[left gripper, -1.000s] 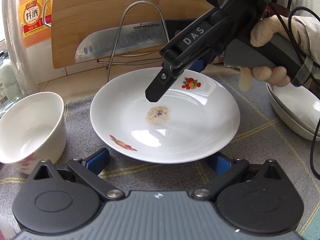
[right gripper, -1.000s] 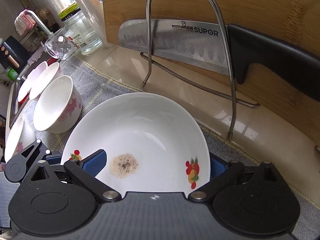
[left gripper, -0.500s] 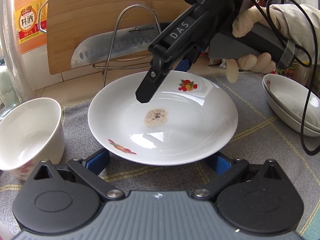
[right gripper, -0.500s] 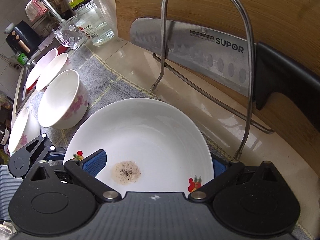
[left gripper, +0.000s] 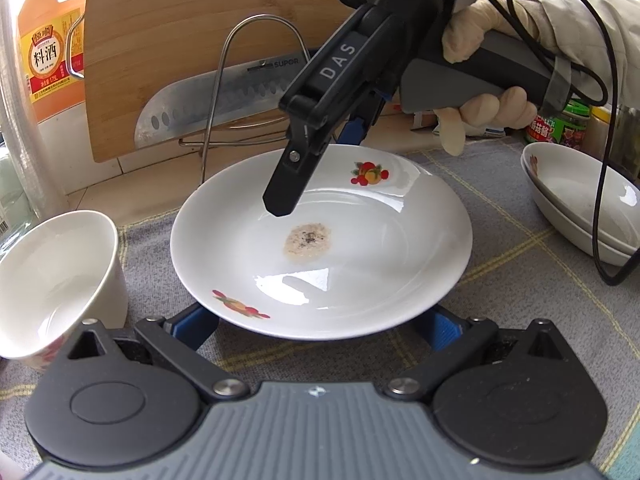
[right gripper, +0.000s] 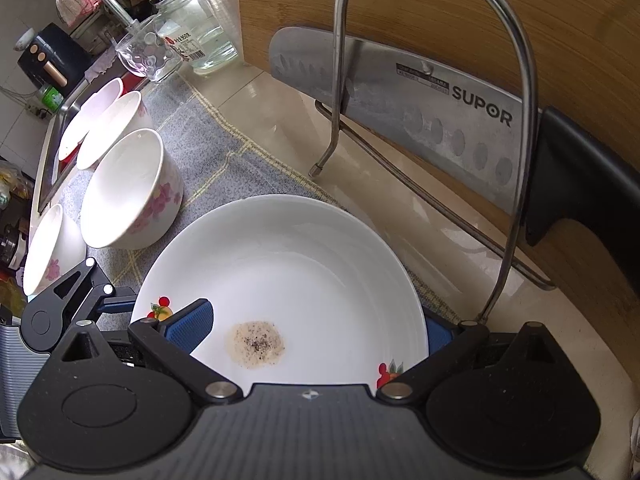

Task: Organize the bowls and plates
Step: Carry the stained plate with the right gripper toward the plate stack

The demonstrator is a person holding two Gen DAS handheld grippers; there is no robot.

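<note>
black gripper (left gripper: 320, 140), apparently blue-padded fingers (left gripper: 196, 326)

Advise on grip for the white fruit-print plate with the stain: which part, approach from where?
Take the plate by its rim, pinching the edge between one finger above and one below. It is shallow and wide, so the rim is the only part thin enough to pinch. The right gripper already straddles the far rim, coming from the cutting board side; the left gripper straddles the near rim.

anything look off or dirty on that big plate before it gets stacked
Yes. The white plate has a tan, dried-looking patch with dark specks near its middle, so it looks unwashed. No chips or cracks show.
</note>
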